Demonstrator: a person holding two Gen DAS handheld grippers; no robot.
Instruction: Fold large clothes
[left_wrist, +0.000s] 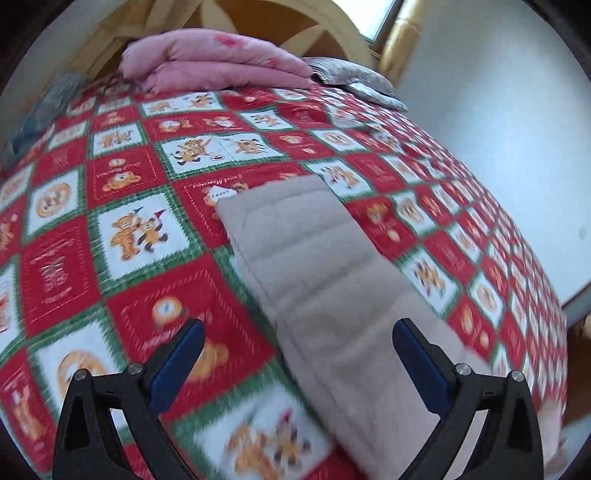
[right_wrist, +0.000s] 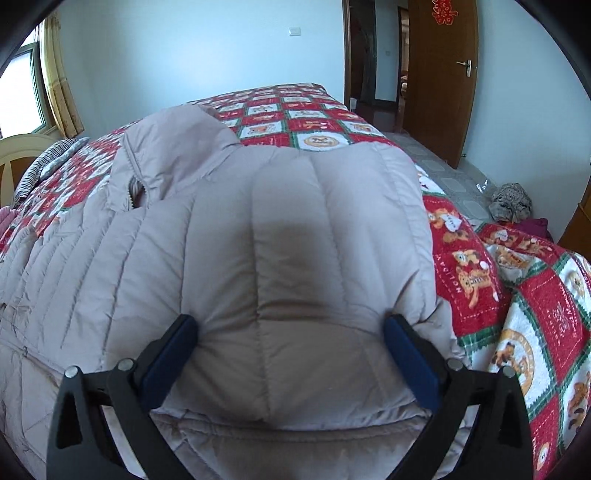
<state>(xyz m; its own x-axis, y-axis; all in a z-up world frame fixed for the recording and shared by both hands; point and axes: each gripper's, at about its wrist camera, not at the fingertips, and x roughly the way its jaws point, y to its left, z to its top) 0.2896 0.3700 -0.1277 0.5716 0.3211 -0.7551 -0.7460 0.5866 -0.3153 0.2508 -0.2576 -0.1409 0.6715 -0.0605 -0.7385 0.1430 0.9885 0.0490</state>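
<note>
A beige quilted down jacket (right_wrist: 280, 240) lies spread over the bed's red, green and white bear-print quilt (right_wrist: 517, 295), its collar (right_wrist: 173, 147) toward the far side. In the right wrist view a folded-over puffy part of the jacket bulges up between the jaws of my right gripper (right_wrist: 290, 332), which stand wide open around it. In the left wrist view one long beige sleeve (left_wrist: 295, 240) stretches across the quilt (left_wrist: 129, 177). My left gripper (left_wrist: 299, 339) hovers open over the sleeve's near part, holding nothing.
A folded pink blanket (left_wrist: 221, 62) and a grey pillow (left_wrist: 369, 85) lie at the head of the bed by the wooden headboard (left_wrist: 295, 22). Beyond the bed's far corner are a tiled floor, a heap of clothes (right_wrist: 511, 203) and a brown door (right_wrist: 439, 74).
</note>
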